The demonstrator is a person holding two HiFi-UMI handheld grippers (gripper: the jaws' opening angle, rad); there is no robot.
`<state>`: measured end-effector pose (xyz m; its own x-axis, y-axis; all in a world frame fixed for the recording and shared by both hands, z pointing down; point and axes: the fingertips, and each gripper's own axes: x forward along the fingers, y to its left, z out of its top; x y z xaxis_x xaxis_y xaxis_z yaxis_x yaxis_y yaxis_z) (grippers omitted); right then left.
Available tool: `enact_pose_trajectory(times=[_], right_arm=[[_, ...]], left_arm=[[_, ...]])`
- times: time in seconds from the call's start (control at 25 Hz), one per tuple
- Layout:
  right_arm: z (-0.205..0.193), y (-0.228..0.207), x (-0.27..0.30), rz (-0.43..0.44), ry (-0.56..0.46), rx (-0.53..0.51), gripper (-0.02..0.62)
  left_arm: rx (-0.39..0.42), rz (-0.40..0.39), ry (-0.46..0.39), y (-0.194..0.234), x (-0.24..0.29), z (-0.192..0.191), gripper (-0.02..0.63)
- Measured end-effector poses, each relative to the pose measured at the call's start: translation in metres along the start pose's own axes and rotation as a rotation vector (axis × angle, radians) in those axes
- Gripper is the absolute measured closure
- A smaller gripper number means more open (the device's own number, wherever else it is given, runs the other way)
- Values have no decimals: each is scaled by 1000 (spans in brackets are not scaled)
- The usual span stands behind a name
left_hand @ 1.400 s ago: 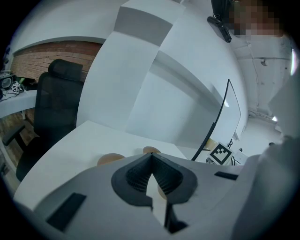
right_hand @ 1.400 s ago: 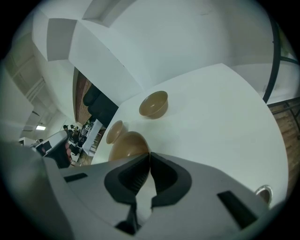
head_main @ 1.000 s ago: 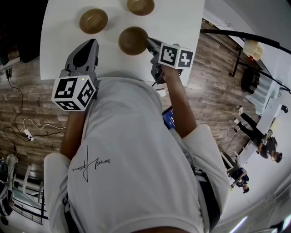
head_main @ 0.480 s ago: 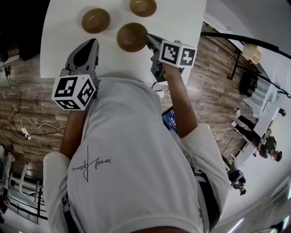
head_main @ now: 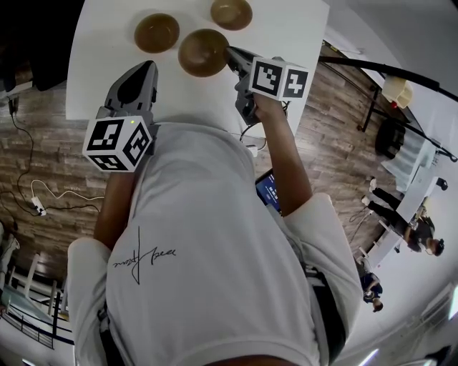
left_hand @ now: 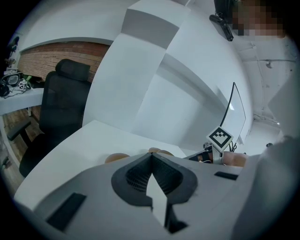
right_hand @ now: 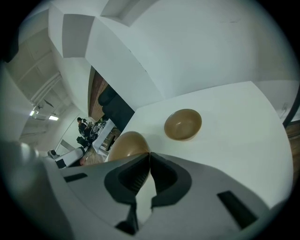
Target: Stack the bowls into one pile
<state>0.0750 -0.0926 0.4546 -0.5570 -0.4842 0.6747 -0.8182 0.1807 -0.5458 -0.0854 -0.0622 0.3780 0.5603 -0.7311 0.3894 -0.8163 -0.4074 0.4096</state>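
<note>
Three brown bowls are on or over the white table (head_main: 293, 32). In the head view, one bowl (head_main: 157, 32) rests at the left and another bowl (head_main: 231, 13) at the far edge. The third bowl (head_main: 203, 52) hangs tilted between them, and my right gripper (head_main: 229, 51) is shut on its right rim. The right gripper view shows that held bowl (right_hand: 126, 145) just past the shut gripper (right_hand: 149, 153), with the far bowl (right_hand: 183, 124) upright on the table beyond. My left gripper (head_main: 145, 68) hovers over the near table edge, shut on nothing (left_hand: 151, 155).
A black office chair (left_hand: 61, 108) stands off the table's left side. Cables lie on the wooden floor (head_main: 43, 186) to the left. A black stand (head_main: 379, 64) and people are far off to the right.
My right gripper has carried the held bowl leftward and farther onto the table, closer to the left bowl. The left gripper has hardly moved.
</note>
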Motion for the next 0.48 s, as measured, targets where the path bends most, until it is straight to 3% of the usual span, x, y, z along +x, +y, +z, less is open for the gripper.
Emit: enact_pose_trajectory(times=[0.48], right_arm=[[16, 22, 18, 65, 7, -4, 577]], left_arm=[[-21, 20, -18, 9, -6, 3, 614]])
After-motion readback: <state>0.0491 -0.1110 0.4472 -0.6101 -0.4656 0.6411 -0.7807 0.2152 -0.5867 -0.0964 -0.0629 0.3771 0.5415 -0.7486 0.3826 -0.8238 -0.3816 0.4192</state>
